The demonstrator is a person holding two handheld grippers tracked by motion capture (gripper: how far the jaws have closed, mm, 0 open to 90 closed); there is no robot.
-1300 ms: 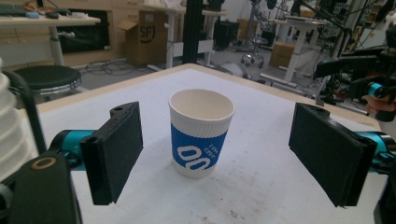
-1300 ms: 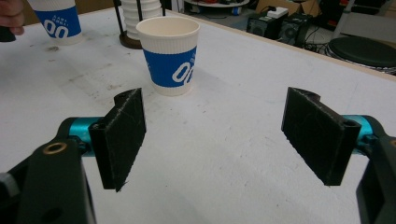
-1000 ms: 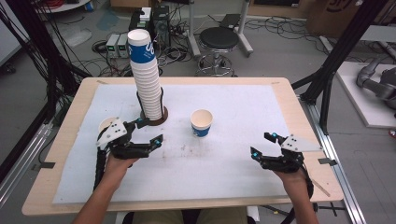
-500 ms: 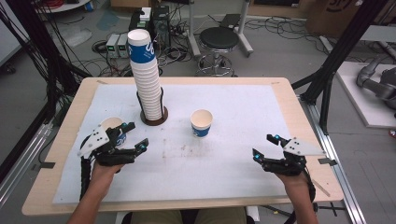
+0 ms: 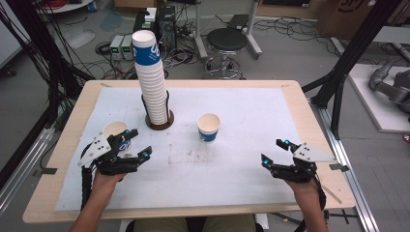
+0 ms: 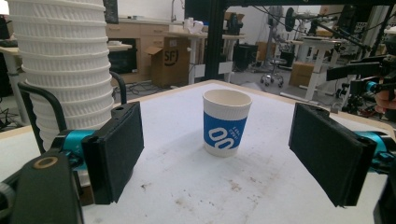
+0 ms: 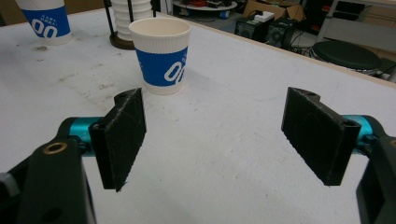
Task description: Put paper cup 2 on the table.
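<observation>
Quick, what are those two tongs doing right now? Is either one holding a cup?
Left tongs: open, holding nothing; a paper cup stands just beyond them.
Right tongs: open, holding nothing, hovering over the white mat.

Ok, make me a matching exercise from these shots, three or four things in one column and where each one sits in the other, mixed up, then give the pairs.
Things:
1. cup stack
2. middle cup
3. left cup
4. right gripper

Places or states:
A. alone near the centre of the white mat
B. just behind the left gripper
C. in the dark round holder at the back left
D. jaws open over bare mat, near the right edge

Pairs: 1-C, 2-A, 3-B, 4-D
</observation>
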